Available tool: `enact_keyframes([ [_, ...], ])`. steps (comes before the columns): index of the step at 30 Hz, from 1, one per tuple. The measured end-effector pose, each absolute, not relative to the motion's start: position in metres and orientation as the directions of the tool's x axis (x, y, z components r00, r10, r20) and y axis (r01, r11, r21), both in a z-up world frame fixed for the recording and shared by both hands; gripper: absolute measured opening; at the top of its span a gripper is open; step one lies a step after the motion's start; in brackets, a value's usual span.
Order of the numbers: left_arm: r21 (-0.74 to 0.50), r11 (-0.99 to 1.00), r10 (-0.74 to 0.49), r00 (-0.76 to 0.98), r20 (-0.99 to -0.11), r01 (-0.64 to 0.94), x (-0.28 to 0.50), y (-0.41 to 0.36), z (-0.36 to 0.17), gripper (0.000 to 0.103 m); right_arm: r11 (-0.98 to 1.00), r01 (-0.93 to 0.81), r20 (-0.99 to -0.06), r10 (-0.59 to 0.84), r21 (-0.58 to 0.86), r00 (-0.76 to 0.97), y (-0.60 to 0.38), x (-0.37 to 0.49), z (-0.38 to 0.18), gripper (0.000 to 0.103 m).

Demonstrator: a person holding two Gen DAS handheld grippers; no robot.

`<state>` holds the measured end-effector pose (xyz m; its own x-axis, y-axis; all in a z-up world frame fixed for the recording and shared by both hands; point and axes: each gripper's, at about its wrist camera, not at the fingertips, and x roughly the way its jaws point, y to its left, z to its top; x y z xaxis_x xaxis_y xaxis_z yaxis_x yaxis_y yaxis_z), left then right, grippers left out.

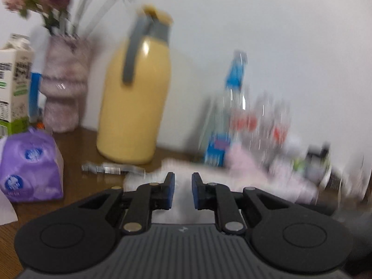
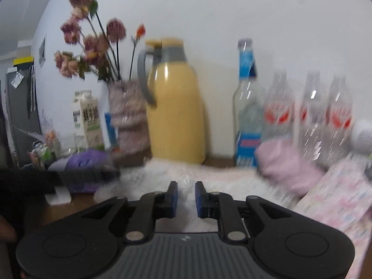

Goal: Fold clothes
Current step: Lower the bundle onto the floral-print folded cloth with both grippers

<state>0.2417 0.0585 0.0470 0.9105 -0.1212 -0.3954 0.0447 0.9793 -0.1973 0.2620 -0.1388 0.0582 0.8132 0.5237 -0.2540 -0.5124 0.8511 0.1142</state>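
Hovering over the pale cloth [image 2: 186,174] on the counter [image 1: 76,153], left gripper [image 1: 183,190] and right gripper [image 2: 186,198] show narrowly parted jaws, empty. Pinch edges evenly; thermos [image 2: 174,102] stands at twelve o'clock.

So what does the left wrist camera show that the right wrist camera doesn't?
Only the left wrist view shows the silvery strip lying on the wood table by the jug. Only the right shows the grey fridge at far left and the patterned pink cloth at right. Both show the yellow jug, the flower vase, the milk carton, the purple tissue pack and the clear bottles.
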Motion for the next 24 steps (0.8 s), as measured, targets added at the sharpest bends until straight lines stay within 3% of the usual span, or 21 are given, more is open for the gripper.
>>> enact_keyframes([
  [3,-0.196,0.980,-0.119,0.899,-0.421,0.038,0.246,0.060,0.042,0.017,0.899,-0.406,-0.242,0.435,0.163,0.867,-0.159,0.268,0.070,0.024],
  [5,-0.206,0.978,-0.122,0.898,-0.423,0.035,0.246,0.061,0.039,0.018,0.915,-0.352,-0.289,0.397,0.198,0.871,-0.169,0.280,0.063,0.024],
  [9,-0.218,0.975,-0.126,0.898,-0.422,0.034,0.245,0.063,0.038,0.018,0.904,-0.295,-0.374,0.400,0.308,0.836,-0.183,0.295,0.043,0.019],
  [12,-0.232,0.972,-0.128,0.897,-0.422,0.030,0.246,0.065,0.039,0.020,0.903,-0.285,-0.370,0.397,0.322,0.840,-0.182,0.293,0.041,0.019],
  [17,-0.308,0.951,-0.151,0.904,-0.399,0.023,0.244,0.075,0.044,0.036,0.901,-0.279,-0.411,0.405,0.332,0.817,-0.180,0.298,0.040,0.019],
  [21,-0.364,0.931,-0.151,0.927,-0.344,0.016,0.237,0.083,0.052,0.040,0.854,-0.274,-0.404,0.462,0.442,0.789,-0.197,0.302,0.054,0.021],
  [22,-0.390,0.921,-0.154,0.931,-0.332,0.014,0.235,0.087,0.055,0.048,0.841,-0.272,-0.401,0.476,0.468,0.783,-0.201,0.303,0.057,0.023],
  [24,-0.447,0.895,-0.178,0.922,-0.343,0.006,0.237,0.096,0.058,0.054,0.802,-0.267,-0.411,0.523,0.534,0.747,-0.212,0.308,0.063,0.049],
])
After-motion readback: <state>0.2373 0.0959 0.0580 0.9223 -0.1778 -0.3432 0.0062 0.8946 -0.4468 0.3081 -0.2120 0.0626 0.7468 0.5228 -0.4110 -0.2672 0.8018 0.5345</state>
